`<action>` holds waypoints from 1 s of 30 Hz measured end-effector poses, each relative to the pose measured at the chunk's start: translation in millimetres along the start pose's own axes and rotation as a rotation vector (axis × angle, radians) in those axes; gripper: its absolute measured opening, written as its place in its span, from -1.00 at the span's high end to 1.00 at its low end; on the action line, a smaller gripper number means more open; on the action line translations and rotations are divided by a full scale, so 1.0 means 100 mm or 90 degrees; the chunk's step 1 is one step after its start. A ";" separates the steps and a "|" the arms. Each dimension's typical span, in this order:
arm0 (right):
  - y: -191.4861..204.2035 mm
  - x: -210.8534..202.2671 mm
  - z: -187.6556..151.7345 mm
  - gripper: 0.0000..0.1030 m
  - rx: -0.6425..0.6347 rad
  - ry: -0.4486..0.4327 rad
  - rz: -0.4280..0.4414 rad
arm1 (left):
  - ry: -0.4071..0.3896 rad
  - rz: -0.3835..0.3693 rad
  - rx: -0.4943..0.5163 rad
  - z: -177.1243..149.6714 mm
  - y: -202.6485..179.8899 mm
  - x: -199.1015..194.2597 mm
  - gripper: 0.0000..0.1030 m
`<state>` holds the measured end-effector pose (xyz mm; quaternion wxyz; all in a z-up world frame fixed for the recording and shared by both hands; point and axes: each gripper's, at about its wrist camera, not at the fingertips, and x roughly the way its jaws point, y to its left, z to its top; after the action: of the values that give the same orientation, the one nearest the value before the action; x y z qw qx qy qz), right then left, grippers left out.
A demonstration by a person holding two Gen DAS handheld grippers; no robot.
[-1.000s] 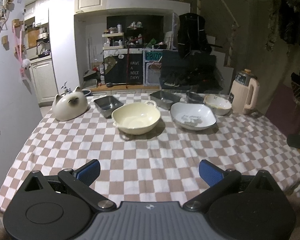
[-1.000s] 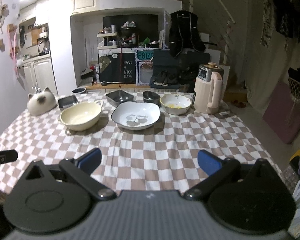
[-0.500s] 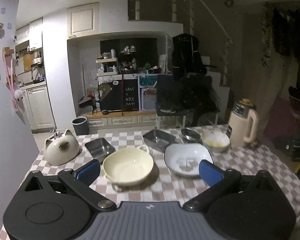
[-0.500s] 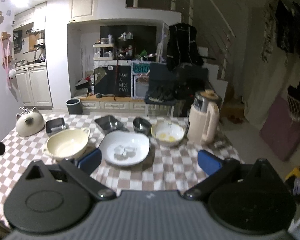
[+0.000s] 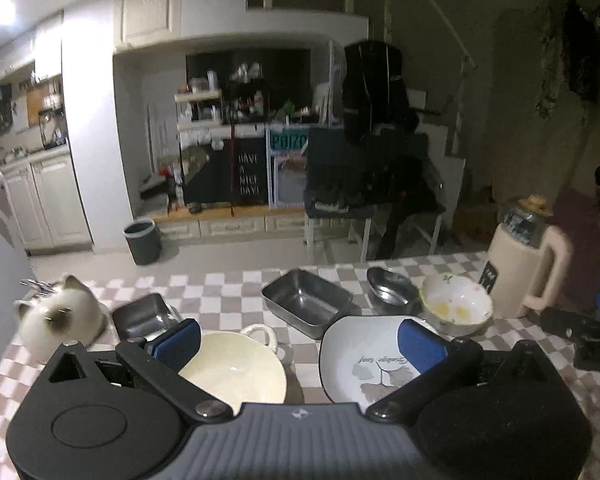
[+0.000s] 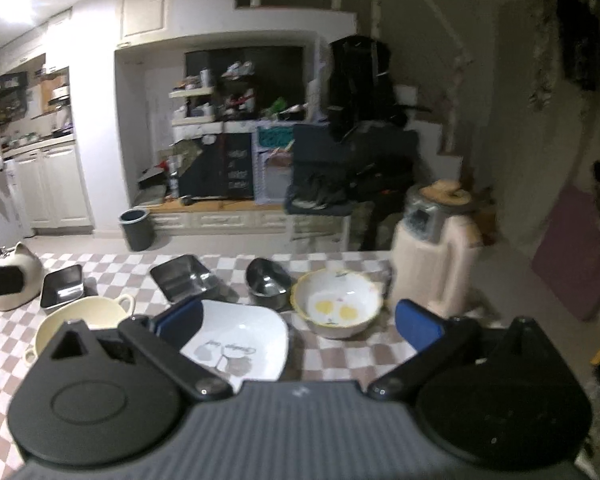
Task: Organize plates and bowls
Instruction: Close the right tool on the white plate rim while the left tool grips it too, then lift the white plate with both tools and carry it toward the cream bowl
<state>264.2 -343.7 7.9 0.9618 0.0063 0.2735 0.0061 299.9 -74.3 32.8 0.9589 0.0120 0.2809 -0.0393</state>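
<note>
- Landmark: the cream bowl [image 5: 236, 368] with loop handles, standing on the checkered tablecloth [image 5: 228, 292].
- Far left of the cream bowl sits a white cat-shaped ceramic piece [image 5: 58, 316].
- Just behind and left of the bowl is a small steel tray [image 5: 146, 316], close to the bowl's rim.
- The left gripper [image 5: 300, 346] hangs over the near side of the cream bowl, its blue pads spread wide and holding nothing.
- Right of the cream bowl, just beside it, lies a white square plate [image 5: 364, 360] with a grey print.
- Behind the gap between bowl and plate stands a larger steel tray [image 5: 306, 302].
- Further right of the cream bowl, behind the plate, is a small steel bowl [image 5: 390, 288], and beside that a floral bowl [image 5: 456, 308] with yellow marks inside.
- The right gripper [image 6: 298, 320] hovers above the white plate and the floral bowl, its fingers also wide apart and empty.
- Farthest right from the cream bowl stands a beige jug [image 5: 530, 268] with a handle.
</note>
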 end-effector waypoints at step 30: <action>-0.12 1.99 -0.27 0.43 0.161 0.227 0.043 | 0.247 -0.123 -0.037 -0.26 0.17 2.27 0.67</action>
<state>419.7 -352.3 -120.2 0.8891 0.1351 0.4372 0.0051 477.8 -71.7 -111.2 0.8787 -0.0352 0.4607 -0.1201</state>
